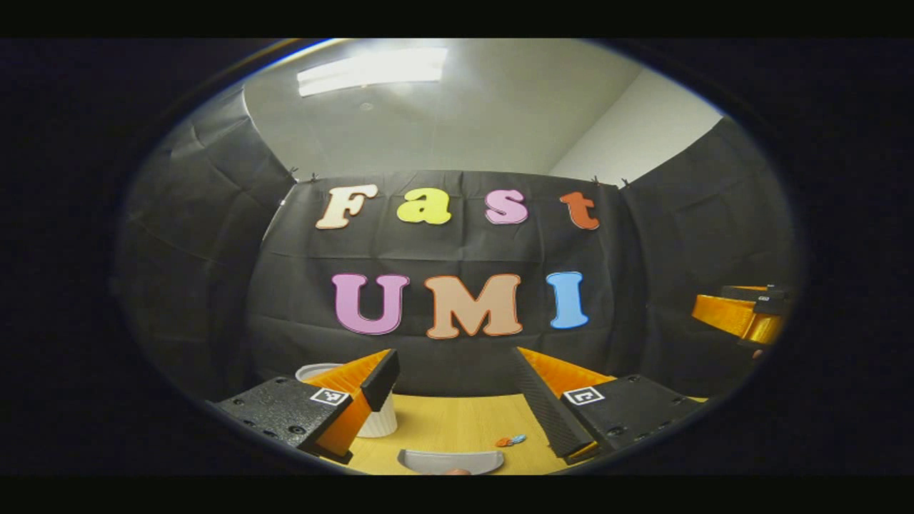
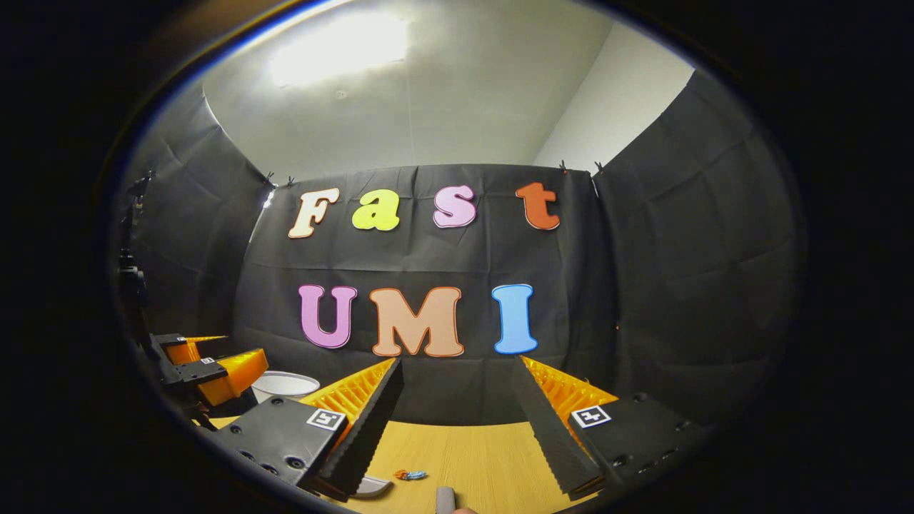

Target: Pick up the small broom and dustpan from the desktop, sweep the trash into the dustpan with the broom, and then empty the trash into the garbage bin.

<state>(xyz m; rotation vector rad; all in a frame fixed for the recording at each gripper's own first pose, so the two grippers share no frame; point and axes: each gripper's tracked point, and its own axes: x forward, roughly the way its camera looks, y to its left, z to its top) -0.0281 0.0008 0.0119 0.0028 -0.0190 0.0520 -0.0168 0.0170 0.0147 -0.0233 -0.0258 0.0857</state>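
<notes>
Nothing started: both hand-held grippers, left (image 1: 457, 400) and right (image 2: 457, 421), wide, holding nothing; dustpan (image 1: 450, 461), trash (image 1: 510, 440) untouched on desk (image 1: 457, 428), lower frame.

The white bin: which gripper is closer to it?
Left, probably. The white bin sits right behind the left gripper, beside one of its fingers. The right gripper is farther off, with the bin past its side.

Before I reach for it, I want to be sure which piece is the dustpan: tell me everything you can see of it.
The dustpan is a grey, smooth, plastic-looking piece lying on the wooden desktop at the near edge of the left gripper view, cut off there. Its curved rim faces the booth wall. Small coloured trash lies just beyond it, apart. The left hand-held gripper is open above, not touching.
</notes>
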